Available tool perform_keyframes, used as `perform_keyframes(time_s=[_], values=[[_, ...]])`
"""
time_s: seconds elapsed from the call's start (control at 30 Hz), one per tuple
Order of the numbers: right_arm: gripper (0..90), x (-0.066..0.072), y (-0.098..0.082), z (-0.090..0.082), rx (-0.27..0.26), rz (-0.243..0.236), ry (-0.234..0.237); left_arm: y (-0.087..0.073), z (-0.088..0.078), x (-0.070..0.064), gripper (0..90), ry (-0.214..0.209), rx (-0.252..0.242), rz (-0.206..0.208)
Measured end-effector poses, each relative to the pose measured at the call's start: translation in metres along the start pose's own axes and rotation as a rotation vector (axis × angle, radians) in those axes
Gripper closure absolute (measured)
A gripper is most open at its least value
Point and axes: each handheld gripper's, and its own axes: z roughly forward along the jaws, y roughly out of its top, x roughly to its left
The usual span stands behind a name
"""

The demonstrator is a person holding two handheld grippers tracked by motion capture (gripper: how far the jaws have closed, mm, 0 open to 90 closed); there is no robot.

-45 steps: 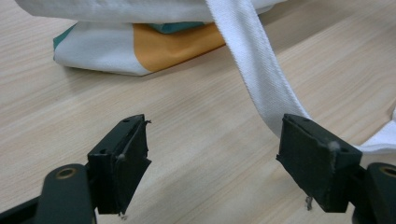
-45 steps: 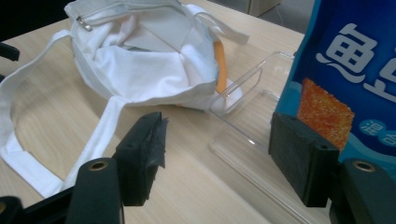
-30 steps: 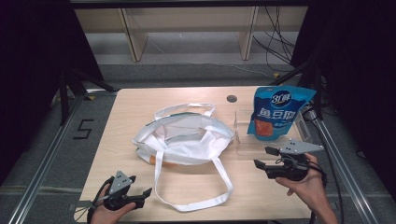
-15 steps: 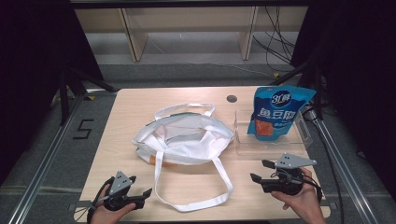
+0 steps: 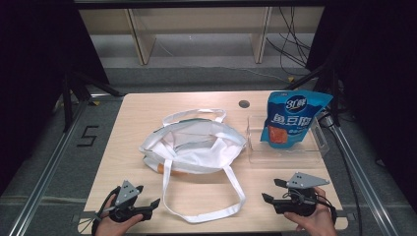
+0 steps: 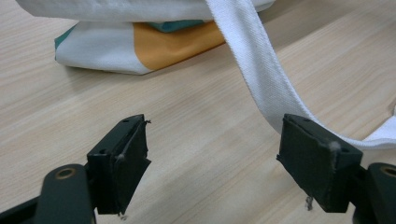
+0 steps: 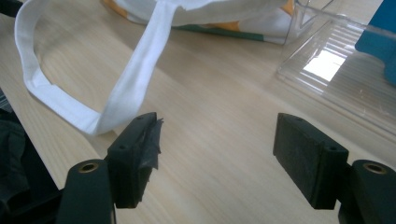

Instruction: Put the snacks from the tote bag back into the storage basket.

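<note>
1 white cloth tote bag [image 5: 194, 147] is seen lying flat and crumpled at the centre of the worktop [image 5: 137, 118], with orange and teal panels showing at its underside. 2 flat woven straps are counted: 1 looped toward 12 o'clock, the other [image 5: 231, 196] trailing in a long loop toward 6 o'clock. At 3 o'clock of the bag, 1 clear ribbed plastic tray [image 5: 295, 150] is placed, and 1 glossy blue snack pouch [image 5: 290, 118] is stood upright in it. The worktop is pale wood-grain laminate with 1 round dark hole [image 5: 244, 104] near its far edge; beyond it, light shelving is seen against dark surroundings, and what is probably a "5" is marked on the grey floor at 9 o'clock.

The left gripper [image 5: 145, 206] is held at 7 o'clock with its jaws apart, nothing between them, just beside the strap. The right gripper [image 5: 273, 191] is held at 5 o'clock, jaws wide apart over bare wood.
</note>
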Motion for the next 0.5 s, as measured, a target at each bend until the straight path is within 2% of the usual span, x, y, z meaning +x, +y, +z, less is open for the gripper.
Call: perform_keyframes(time_s=[0.03, 0.07, 0.1, 0.13, 0.17, 0.2, 0.23, 0.27, 0.37, 0.47, 0.5], values=[[31.5, 0.003, -0.002, 0.000, 0.009, 0.020, -0.004, 0.000, 0.000, 0.000, 23.1, 0.000, 0.000, 0.004], [31.5, 0.003, -0.004, 0.000, 0.017, 0.016, -0.005, 0.000, 0.000, 0.000, 23.2, -0.001, 0.000, 0.003], [31.4, 0.002, -0.005, 0.000, 0.008, -0.010, -0.010, 0.000, 0.000, 0.000, 23.1, -0.001, 0.001, 0.004], [31.3, 0.003, -0.007, 0.000, 0.016, -0.006, -0.010, 0.000, 0.000, 0.000, 23.1, -0.002, 0.001, 0.004], [31.2, 0.006, -0.009, -0.001, 0.037, 0.033, -0.003, 0.000, 0.000, 0.000, 23.1, -0.002, 0.001, 0.004], [30.9, 0.004, -0.010, 0.000, 0.020, -0.005, -0.013, 0.000, 0.000, 0.000, 23.1, -0.002, 0.001, 0.004], [30.4, 0.005, -0.012, 0.000, 0.026, -0.005, -0.014, 0.000, 0.000, 0.000, 23.1, -0.002, 0.001, 0.003], [30.0, 0.008, -0.015, 0.001, 0.043, 0.026, -0.008, 0.000, 0.000, 0.000, 23.1, -0.002, 0.001, 0.002], [29.6, 0.009, -0.019, 0.002, 0.054, -0.003, -0.018, 0.000, 0.002, -0.002, 23.1, 0.002, -0.013, -0.015], [28.6, 0.013, -0.024, 0.001, 0.059, -0.002, -0.015, 0.000, 0.002, -0.002, 23.1, 0.001, -0.011, -0.020], [28.6, 0.014, -0.025, 0.001, 0.064, -0.006, -0.017, 0.000, 0.001, -0.001, 23.1, -0.002, -0.004, -0.005]])
